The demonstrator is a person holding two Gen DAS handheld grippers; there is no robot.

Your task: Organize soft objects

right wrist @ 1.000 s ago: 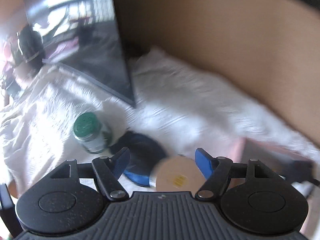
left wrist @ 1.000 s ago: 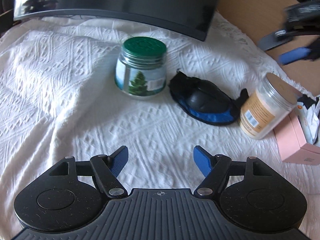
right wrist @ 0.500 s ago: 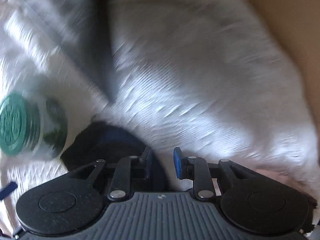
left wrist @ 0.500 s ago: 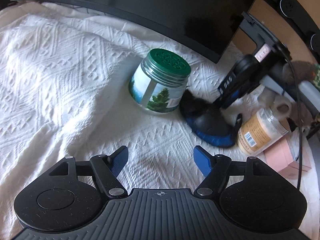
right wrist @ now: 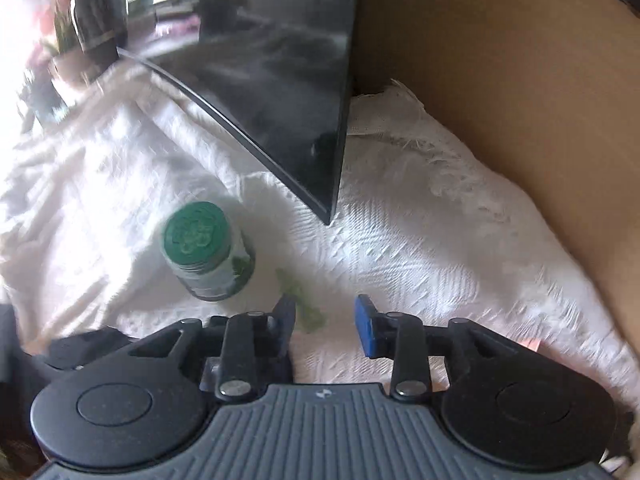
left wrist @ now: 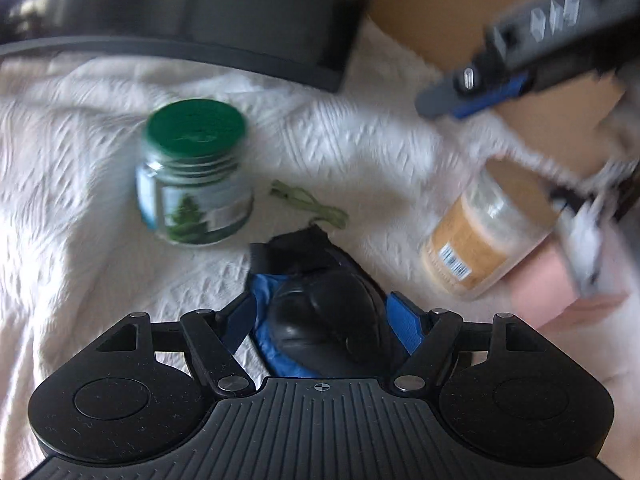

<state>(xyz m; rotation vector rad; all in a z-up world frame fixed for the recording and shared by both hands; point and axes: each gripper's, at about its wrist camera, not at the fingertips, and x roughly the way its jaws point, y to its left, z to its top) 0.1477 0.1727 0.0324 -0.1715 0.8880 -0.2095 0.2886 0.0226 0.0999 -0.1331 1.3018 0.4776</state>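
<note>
A soft black-and-blue padded pouch (left wrist: 320, 304) lies on the white cloth (left wrist: 80, 208), between the wide-apart fingers of my left gripper (left wrist: 322, 320). The blue pads stand on either side of it without squeezing it. My right gripper (right wrist: 326, 320) hovers over the cloth with its jaws partly apart and opening, and nothing is held between them. A thin green string (right wrist: 300, 300) lies on the cloth just below its left finger. In the left wrist view the right gripper (left wrist: 480, 92) shows blurred at the upper right, and the string (left wrist: 310, 204) lies behind the pouch.
A green-lidded glass jar (left wrist: 196, 176) stands left of the string. A tan-labelled jar (left wrist: 484, 236) leans against a pink box (left wrist: 560, 292) at the right. A black monitor (right wrist: 260, 80) hangs over the back and a brown board (right wrist: 500, 100) walls the right side.
My left gripper has moved in over the pouch, which now sits between its fingers and farther from the green jar, uncovering the string. The right gripper narrowed, then lifted away from the pouch.
</note>
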